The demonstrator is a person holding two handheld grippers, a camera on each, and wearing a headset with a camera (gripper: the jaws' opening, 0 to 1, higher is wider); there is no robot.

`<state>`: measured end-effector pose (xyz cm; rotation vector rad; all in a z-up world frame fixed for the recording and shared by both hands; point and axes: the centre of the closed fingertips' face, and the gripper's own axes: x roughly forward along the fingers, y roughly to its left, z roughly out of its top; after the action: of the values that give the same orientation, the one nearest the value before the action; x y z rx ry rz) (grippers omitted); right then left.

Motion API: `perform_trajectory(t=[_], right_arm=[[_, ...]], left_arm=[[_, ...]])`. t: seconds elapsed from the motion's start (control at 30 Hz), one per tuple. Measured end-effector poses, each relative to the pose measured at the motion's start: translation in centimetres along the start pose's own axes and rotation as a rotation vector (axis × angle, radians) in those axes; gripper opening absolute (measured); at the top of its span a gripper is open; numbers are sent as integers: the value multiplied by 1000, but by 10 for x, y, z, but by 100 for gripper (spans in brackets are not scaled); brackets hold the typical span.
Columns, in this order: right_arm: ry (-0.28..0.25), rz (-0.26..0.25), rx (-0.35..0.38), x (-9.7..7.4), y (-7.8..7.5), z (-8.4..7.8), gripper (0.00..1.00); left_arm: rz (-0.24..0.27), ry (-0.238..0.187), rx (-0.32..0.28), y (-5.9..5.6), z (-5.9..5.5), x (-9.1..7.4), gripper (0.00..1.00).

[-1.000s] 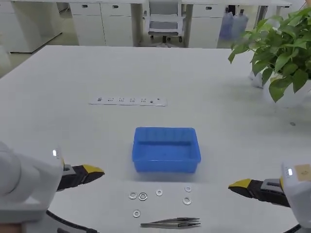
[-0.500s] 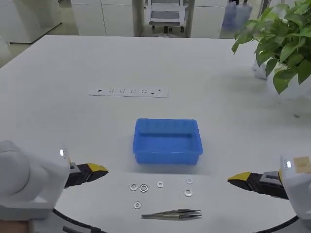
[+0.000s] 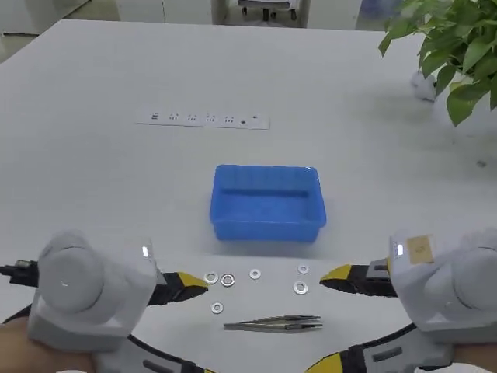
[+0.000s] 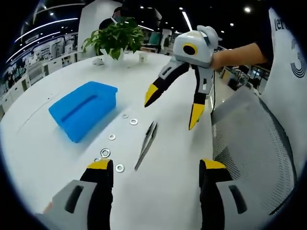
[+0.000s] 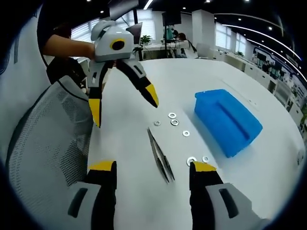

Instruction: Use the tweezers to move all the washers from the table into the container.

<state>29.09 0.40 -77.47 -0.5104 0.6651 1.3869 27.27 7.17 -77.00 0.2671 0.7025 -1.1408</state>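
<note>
I count six washers (image 3: pixel 227 280) loose on the white table (image 3: pixel 93 179). All of them lie outside the blue container (image 3: pixel 268 230), on its near side. Two sit close together off its near-left corner, with one just to their right. Two more lie toward its near-right corner, and the last is farther out from it. The tweezers (image 3: pixel 273 322) lie flat on the table, farther from the container than any washer and roughly parallel to its near wall. Nothing touches them.

My left gripper (image 4: pixel 157 165) has its jaws spread wide with nothing between them. It is low over the table off the container's near-left side. My right gripper (image 5: pixel 152 167) is spread wide too and also holds nothing, off the container's near-right side. In the head view the two point toward each other, with the washers and tweezers between them.

On the container's far side a flat socket strip (image 3: pixel 202 119) is set in the tabletop. A leafy potted plant (image 3: pixel 458 54) stands well beyond the container's far-right corner. In the gripper views a grey mesh chair back (image 4: pixel 254 139) is on the side away from the container.
</note>
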Motion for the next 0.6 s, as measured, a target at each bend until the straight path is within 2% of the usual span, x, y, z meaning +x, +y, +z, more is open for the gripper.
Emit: perform_trajectory(t=[0.03, 0.1, 0.2, 0.3, 0.37, 0.47, 0.5, 0.6], right_arm=[[13, 6, -13, 2, 0, -2, 57], [33, 22, -23, 9, 1, -5, 56], [24, 40, -36, 15, 2, -5, 52], [22, 41, -36, 19, -1, -4, 49], [28, 34, -37, 22, -5, -5, 44], [49, 50, -35, 28, -6, -10, 41], [57, 49, -35, 30, -7, -11, 40], [60, 60, -50, 34, -8, -10, 37]], left_arm=[[-1, 2, 16, 1, 0, 2, 77], [-2, 4, 20, 4, 2, 7, 77], [3, -4, 28, 11, 6, 13, 72], [7, 15, 39, 17, 4, 19, 67], [-6, 18, 25, 18, 4, 23, 65], [-24, 28, 30, 16, 3, 29, 62], [-25, 51, 51, 16, 0, 32, 61], [-45, 82, 66, 14, -5, 37, 58]])
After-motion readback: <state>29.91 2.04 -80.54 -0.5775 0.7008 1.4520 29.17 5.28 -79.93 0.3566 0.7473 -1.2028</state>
